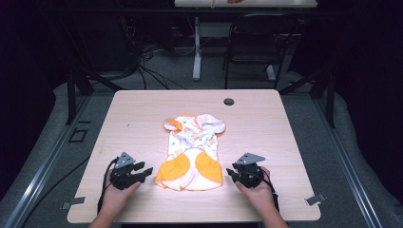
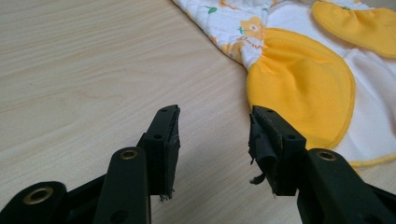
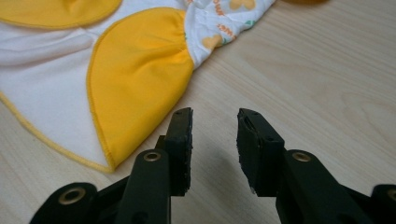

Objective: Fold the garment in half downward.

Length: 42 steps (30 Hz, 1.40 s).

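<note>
Baby garment lies flat at the middle of the table, white print body with two yellow panels at the near hem, a pale collar or hood end pointing away from me. Hem nearest my side, a yellow-piped edge along it. Left gripper sits just beside the near-left yellow panel, apart from it; in the left gripper view the jaws stand spread over bare wood with the yellow panel just ahead and to one side, nothing between them. Right gripper mirrors it at the near-right corner; in the right gripper view the jaws are parted too, less widely, empty, yellow panel close alongside. Both hands rest low on the table. I read this as the approach before a first grasp, likely the start of a fold or a lift by the hem corners; nothing is gripped yet. Next move, as I judge it: slide each gripper inward until one jaw goes under the piped edge, then close on cloth alone. Thin fabric on smooth wood may bunch or skid away rather than ride up.
</note>
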Motion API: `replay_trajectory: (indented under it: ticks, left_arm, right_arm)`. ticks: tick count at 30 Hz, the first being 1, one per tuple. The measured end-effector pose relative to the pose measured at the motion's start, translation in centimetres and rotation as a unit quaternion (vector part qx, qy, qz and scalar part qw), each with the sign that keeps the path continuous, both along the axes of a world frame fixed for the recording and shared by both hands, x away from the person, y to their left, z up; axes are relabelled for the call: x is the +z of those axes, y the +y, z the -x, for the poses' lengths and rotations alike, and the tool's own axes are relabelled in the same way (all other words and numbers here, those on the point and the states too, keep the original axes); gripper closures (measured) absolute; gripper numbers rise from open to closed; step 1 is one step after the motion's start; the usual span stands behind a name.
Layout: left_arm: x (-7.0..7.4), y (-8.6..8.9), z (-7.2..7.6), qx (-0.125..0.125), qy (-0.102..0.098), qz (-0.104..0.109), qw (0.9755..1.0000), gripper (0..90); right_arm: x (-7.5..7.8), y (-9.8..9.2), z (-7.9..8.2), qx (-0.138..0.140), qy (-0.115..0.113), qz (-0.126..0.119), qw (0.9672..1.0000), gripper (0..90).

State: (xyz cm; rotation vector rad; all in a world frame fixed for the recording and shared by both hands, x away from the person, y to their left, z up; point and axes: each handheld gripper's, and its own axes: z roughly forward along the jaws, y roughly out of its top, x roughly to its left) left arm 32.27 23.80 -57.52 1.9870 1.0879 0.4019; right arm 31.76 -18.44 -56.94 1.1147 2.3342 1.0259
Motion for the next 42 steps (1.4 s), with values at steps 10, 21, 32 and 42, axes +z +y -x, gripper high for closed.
replay_trajectory:
  ticks: [10, 21, 32, 42]
  left_arm:
    - [0.2, -0.3, 0.1, -0.012, 0.002, 0.008, 0.9999, 50.6]
    - [1.1, -1.2, -0.5, -0.028, -0.014, -0.008, 0.9995, 56.8]
    - [1.5, -4.6, -4.5, -0.057, 0.016, -0.022, 0.998, 67.0]
    - [0.7, -7.9, -6.8, -0.055, 0.022, -0.059, 0.9965, 86.3]
  right_arm:
    - [0.1, 0.8, 0.2, 0.006, -0.008, 0.007, 0.9999, 62.9]
    - [1.3, 1.3, -0.2, 0.023, -0.014, 0.026, 0.9993, 69.1]
    - [1.7, 2.7, -3.9, 0.031, 0.037, 0.02, 0.9986, 83.5]
    - [0.9, 5.7, -6.5, 0.042, 0.053, 0.041, 0.9969, 89.8]
